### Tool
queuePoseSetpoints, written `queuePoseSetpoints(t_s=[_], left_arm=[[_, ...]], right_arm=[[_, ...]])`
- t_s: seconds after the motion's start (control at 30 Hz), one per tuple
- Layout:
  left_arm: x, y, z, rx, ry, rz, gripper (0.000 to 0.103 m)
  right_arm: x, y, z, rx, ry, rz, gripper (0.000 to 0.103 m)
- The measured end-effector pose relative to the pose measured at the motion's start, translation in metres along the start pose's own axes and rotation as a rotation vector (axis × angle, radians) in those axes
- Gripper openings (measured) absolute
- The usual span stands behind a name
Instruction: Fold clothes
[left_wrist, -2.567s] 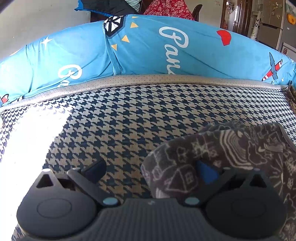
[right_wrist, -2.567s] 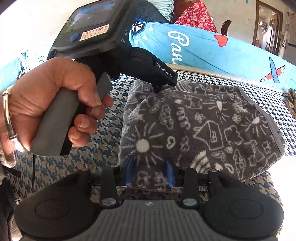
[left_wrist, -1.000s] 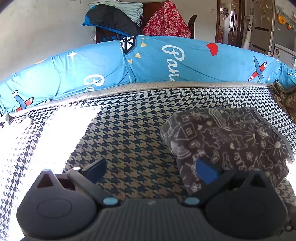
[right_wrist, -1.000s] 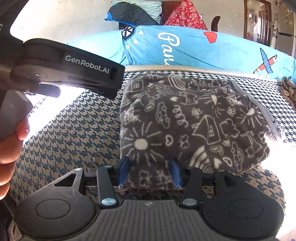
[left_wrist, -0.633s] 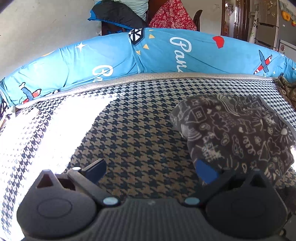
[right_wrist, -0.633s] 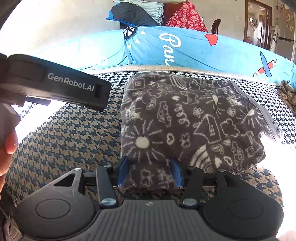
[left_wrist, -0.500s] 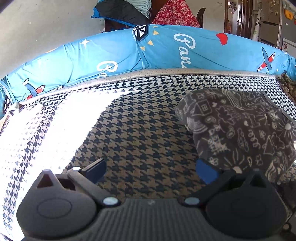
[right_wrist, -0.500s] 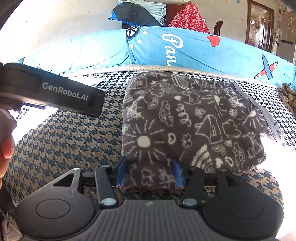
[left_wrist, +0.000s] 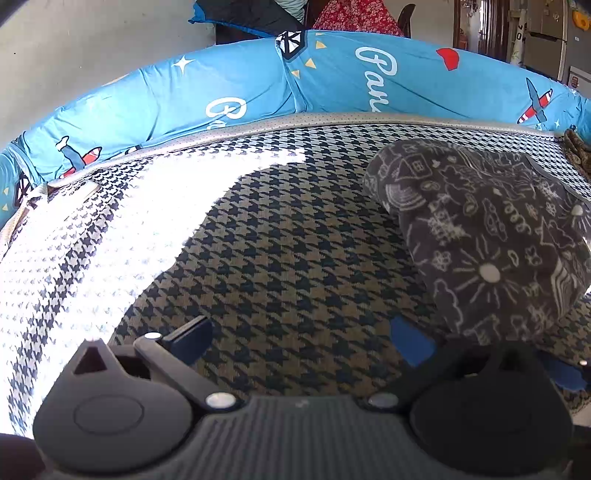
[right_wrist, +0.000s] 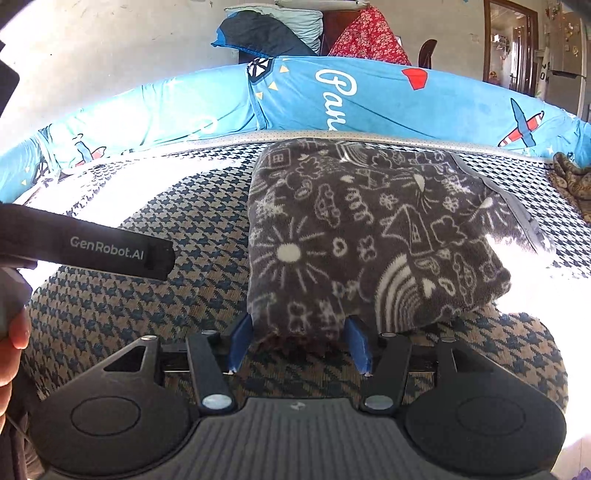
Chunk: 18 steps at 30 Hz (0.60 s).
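Black tongs (right_wrist: 299, 341), blue pads, silver screws, white "GenRobot.AI" lettering

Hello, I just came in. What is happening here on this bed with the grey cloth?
A person holding a gripper in each hand is folding a grey patterned fleece garment, which lies in a folded bundle on the houndstooth bed cover. The right gripper has its near edge between its jaws, which have just been opening and look slack on the cloth. The left gripper is open and empty, beside the bundle.
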<state>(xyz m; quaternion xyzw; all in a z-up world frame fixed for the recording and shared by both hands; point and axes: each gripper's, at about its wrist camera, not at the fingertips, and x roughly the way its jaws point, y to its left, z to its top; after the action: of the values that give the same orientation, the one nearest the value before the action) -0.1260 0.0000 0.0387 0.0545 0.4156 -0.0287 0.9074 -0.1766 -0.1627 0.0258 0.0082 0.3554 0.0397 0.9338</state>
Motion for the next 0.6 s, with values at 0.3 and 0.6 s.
queuePoseSetpoints(t_s=[0.3, 0.6], left_arm=[[-0.007, -0.005, -0.019, 0.012, 0.017, -0.028, 0.103], [-0.009, -0.006, -0.027, 0.001, 0.031, -0.064, 0.103]], right_arm=[[-0.005, -0.003, -0.020, 0.083, 0.096, -0.046, 0.055], [-0.008, -0.019, -0.016, 0.184, 0.156, -0.121, 0.060]])
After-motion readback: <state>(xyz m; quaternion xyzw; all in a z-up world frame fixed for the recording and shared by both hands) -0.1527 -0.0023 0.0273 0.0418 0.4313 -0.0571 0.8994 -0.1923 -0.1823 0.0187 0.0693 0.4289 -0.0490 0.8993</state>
